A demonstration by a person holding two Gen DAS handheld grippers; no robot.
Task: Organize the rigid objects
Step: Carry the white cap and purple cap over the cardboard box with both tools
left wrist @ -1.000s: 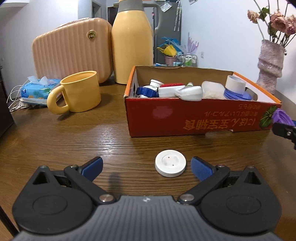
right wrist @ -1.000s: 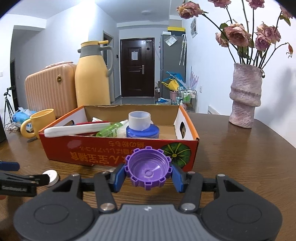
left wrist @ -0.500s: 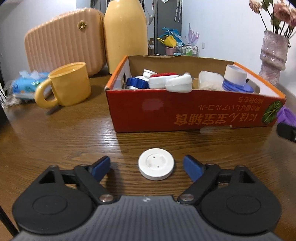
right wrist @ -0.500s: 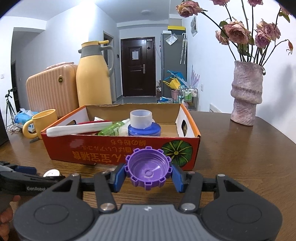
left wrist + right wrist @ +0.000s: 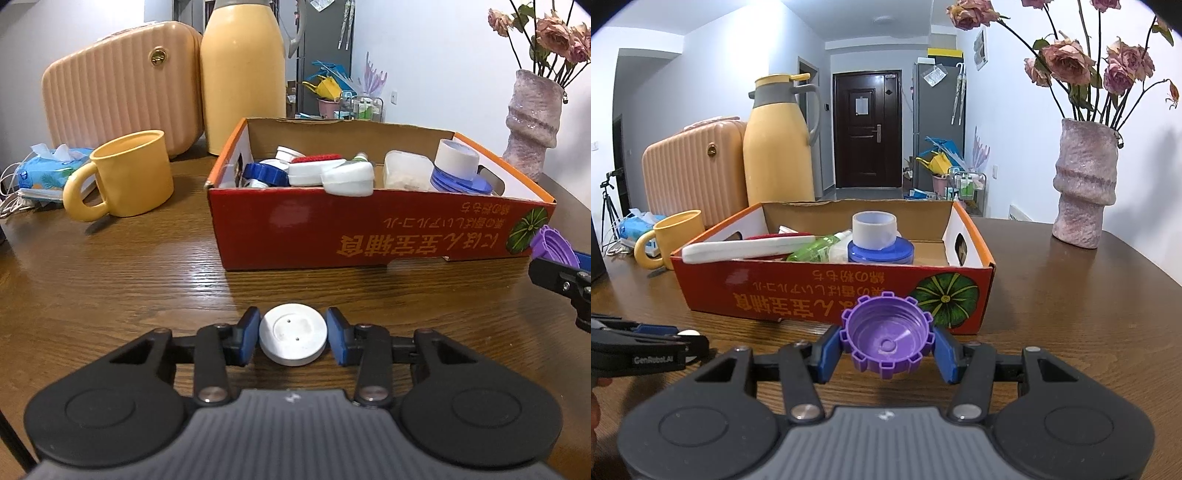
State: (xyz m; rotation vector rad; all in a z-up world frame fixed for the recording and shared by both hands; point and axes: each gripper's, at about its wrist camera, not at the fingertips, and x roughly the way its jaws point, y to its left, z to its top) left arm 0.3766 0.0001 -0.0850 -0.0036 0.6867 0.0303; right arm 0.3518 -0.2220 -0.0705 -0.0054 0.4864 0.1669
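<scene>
Ahead of the left gripper (image 5: pixel 293 335), clamped on the white disc (image 5: pixel 293 339), a strip of bare table (image 5: pixel 129 280) runs to the near wall of the red box (image 5: pixel 369 236), which bars the way. Left of its jaws the wood lies open as far as the mug (image 5: pixel 131 173); behind that stand the case (image 5: pixel 122 88) and flask (image 5: pixel 242 74). To its right the right gripper (image 5: pixel 886 341), holding the purple cap (image 5: pixel 886 338), blocks passage just before the box corner. Right of those jaws the table is free up to the vase (image 5: pixel 1084 184).

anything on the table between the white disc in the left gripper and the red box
Nothing: in the left wrist view only bare wooden table lies between the white disc and the red box.
</scene>
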